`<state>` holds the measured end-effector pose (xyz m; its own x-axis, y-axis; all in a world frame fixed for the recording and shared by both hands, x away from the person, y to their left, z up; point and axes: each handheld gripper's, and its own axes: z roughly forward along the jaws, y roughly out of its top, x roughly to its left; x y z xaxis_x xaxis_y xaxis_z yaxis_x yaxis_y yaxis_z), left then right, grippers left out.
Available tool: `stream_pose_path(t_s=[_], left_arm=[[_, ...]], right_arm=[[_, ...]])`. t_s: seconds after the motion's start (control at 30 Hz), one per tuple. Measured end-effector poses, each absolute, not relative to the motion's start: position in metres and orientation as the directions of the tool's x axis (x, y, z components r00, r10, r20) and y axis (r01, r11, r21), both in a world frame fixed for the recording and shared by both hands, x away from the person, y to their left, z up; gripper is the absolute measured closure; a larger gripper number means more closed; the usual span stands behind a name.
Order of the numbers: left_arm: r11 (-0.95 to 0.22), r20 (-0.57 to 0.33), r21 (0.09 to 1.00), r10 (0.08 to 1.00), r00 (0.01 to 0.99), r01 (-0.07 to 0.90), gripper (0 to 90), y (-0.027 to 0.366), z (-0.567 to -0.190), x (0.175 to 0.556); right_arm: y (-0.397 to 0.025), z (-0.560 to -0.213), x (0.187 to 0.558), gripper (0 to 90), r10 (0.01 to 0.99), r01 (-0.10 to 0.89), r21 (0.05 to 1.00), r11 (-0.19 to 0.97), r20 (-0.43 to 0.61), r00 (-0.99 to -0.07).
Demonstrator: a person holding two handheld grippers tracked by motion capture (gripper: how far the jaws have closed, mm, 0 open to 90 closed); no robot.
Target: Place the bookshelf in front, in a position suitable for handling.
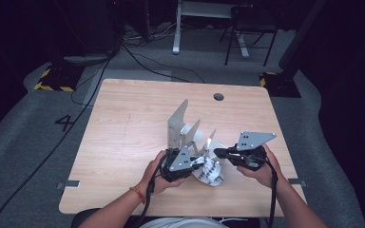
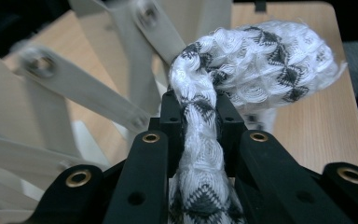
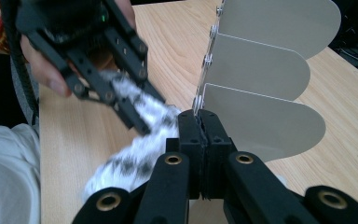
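Wooden table [image 1: 123,123] — sock [image 2: 242,70] clamped, toe blurred.

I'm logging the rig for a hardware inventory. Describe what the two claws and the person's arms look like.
Both the left claw and the right claw are black, each with two jointed jaws studded with brass-ringed holes. Each carries a grey three-cornered plate on top, dotted with small holes, and trails a black cable back along the forearm. The forearms are bare of sleeves; a red band circles the left wrist.
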<state>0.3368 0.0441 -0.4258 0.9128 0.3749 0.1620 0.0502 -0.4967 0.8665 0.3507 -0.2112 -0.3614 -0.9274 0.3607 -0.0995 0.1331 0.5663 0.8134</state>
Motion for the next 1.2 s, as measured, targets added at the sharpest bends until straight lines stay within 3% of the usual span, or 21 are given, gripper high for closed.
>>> stream_pose_path(t_s=[0.2,0.47,0.87,1.2], left_arm=[[-0.453,0.2,0.891,0.453,0.869,0.032,78.6,0.062,-0.414,0.341],[-0.439,0.179,0.894,0.531,0.828,0.088,78.5,0.084,-0.42,0.353],[-0.518,0.17,0.851,0.422,0.89,0.083,78.8,0.044,-0.443,0.339],[-0.481,0.218,0.877,0.392,0.894,-0.003,78.8,0.024,-0.426,0.328]], right_arm=[[-0.211,-0.362,0.35,89.2,0.364,0.128,0.816,0.564,-0.107,-0.925],[-0.211,-0.363,0.35,89.2,0.363,0.118,0.82,0.56,-0.115,-0.925],[-0.212,-0.364,0.349,89.2,0.367,0.119,0.823,0.555,-0.115,-0.923],[-0.211,-0.364,0.348,89.2,0.37,0.117,0.822,0.557,-0.12,-0.921]])
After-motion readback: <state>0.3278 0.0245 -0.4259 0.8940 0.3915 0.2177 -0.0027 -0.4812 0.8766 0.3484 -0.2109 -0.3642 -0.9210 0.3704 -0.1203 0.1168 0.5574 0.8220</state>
